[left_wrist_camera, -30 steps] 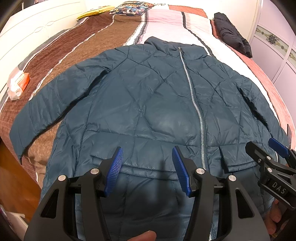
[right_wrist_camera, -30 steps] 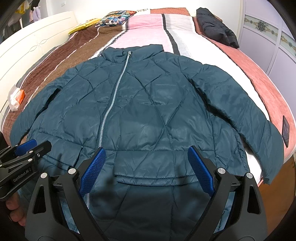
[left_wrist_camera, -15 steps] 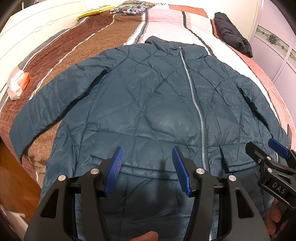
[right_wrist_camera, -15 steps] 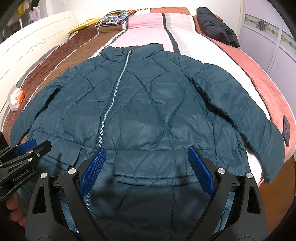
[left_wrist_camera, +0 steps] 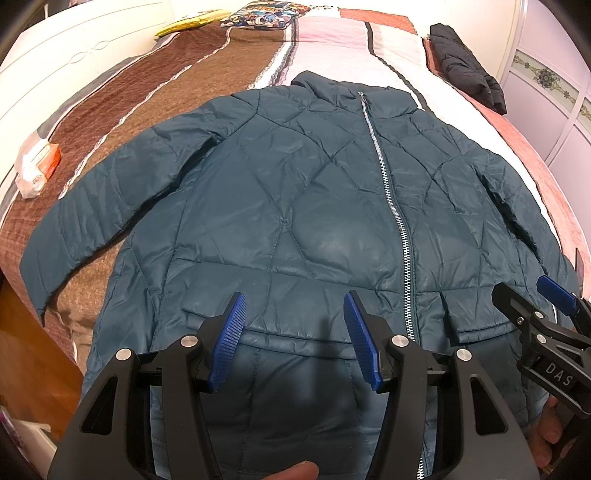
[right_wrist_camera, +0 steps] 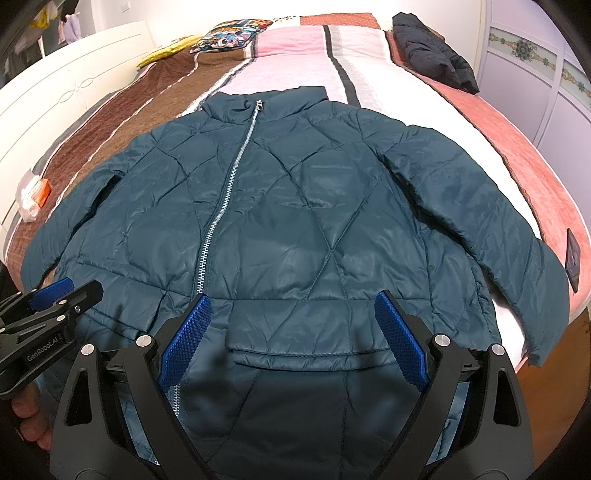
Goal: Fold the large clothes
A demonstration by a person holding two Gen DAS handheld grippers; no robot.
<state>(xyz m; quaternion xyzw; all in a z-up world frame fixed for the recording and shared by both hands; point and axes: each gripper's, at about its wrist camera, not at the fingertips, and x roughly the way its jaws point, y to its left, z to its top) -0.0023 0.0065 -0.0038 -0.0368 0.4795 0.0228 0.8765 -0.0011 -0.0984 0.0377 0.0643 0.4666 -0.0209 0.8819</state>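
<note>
A dark teal quilted jacket (left_wrist_camera: 314, 206) lies flat and zipped on the bed, collar far, hem near me; it also shows in the right wrist view (right_wrist_camera: 303, 221). Both sleeves are spread out to the sides. My left gripper (left_wrist_camera: 295, 317) is open and empty, hovering above the hem left of the zipper (left_wrist_camera: 391, 206). My right gripper (right_wrist_camera: 295, 321) is open wider and empty, above the hem right of the zipper (right_wrist_camera: 221, 206). Each gripper shows at the edge of the other's view, the right one (left_wrist_camera: 532, 306) and the left one (right_wrist_camera: 70, 295).
The bed has a striped brown, pink and white cover (left_wrist_camera: 229, 59). A black jacket (left_wrist_camera: 465, 70) lies at the far right. A packet (left_wrist_camera: 37, 166) lies at the left edge. Pillows (right_wrist_camera: 229, 33) sit far back. A dark tag (right_wrist_camera: 572, 258) lies at the right bed edge.
</note>
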